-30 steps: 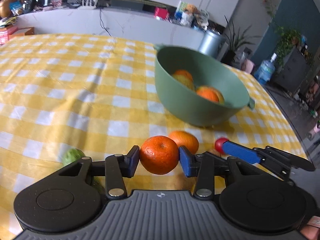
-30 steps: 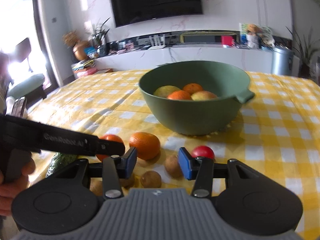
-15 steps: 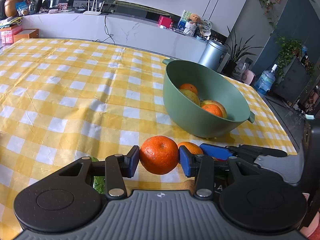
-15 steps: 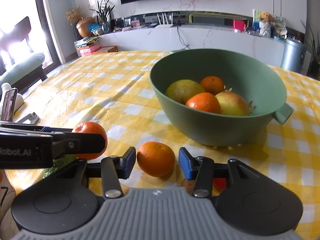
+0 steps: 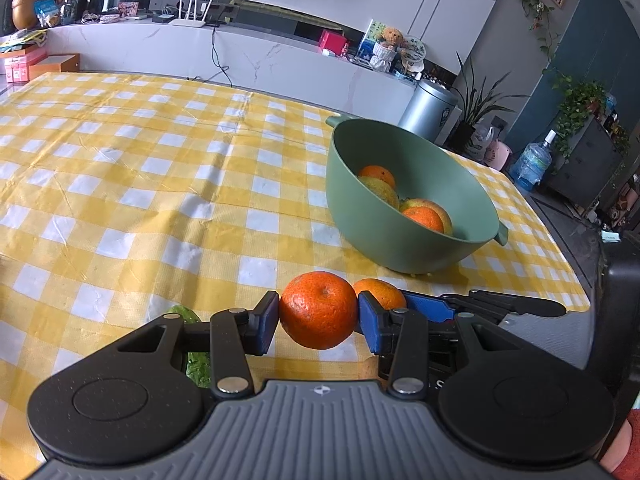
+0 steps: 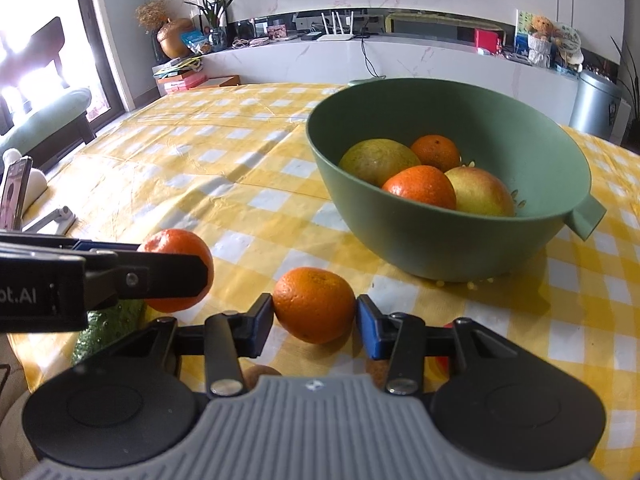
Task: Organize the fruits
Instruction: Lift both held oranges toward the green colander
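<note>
My left gripper (image 5: 318,318) is shut on an orange (image 5: 318,310), held just above the yellow checked cloth; the right wrist view shows this orange (image 6: 176,270) at the left. A second orange (image 6: 315,304) rests on the cloth between the pads of my right gripper (image 6: 315,320), whose jaws are closing; both pads touch its sides. In the left wrist view that second orange (image 5: 380,294) peeks out behind my right fingers (image 5: 428,306). The green bowl (image 6: 440,248) (image 5: 380,240) beyond holds two oranges and two yellow-green fruits.
A bumpy green vegetable (image 6: 108,328) lies near the front edge, under the left gripper. A brown kiwi (image 6: 260,372) and a red fruit (image 6: 444,360) are partly hidden below my right gripper. A phone on a stand (image 6: 14,196) is at the far left.
My right gripper has shifted from the kiwis and red fruit onto the second orange and narrowed around it. The left gripper keeps its orange.
</note>
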Available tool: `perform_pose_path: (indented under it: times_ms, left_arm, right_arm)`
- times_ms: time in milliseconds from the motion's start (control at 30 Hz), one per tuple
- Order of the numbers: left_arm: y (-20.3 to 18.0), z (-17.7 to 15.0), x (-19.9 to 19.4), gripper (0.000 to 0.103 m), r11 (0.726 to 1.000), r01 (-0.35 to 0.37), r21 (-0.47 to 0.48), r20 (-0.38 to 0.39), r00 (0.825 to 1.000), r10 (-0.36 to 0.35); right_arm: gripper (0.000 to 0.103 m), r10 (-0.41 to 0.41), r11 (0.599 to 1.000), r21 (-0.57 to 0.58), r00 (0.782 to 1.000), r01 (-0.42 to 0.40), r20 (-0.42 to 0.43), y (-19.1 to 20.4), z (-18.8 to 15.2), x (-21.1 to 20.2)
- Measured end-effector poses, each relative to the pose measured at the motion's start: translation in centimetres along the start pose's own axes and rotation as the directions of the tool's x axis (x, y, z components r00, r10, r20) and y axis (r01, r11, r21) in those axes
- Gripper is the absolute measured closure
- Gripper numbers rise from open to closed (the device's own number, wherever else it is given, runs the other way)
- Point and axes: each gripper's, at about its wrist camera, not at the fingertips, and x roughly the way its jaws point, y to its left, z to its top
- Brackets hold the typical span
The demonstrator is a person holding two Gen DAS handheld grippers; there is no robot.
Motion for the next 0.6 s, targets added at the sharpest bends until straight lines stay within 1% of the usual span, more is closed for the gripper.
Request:
perform_pose_path:
  times_ms: [267, 600]
  left_arm:
    - [-1.1, 0.5, -1.8, 0.055, 1.000, -0.015, 0.004, 0.037, 0.999, 0.015]
    - [-3.7, 1.9, -3.8, 0.055, 0.999, -0.009, 0.034, 0.080, 0.997, 0.006]
  right_arm:
    - [0.061, 0.011, 0.997, -0.075, 0.996, -0.004, 0.084, 0.8, 0.5, -3.5]
    - [0.061, 0.020, 0.986, -0.165, 0.980, 0.013, 0.197, 0.4, 0.9, -9.1]
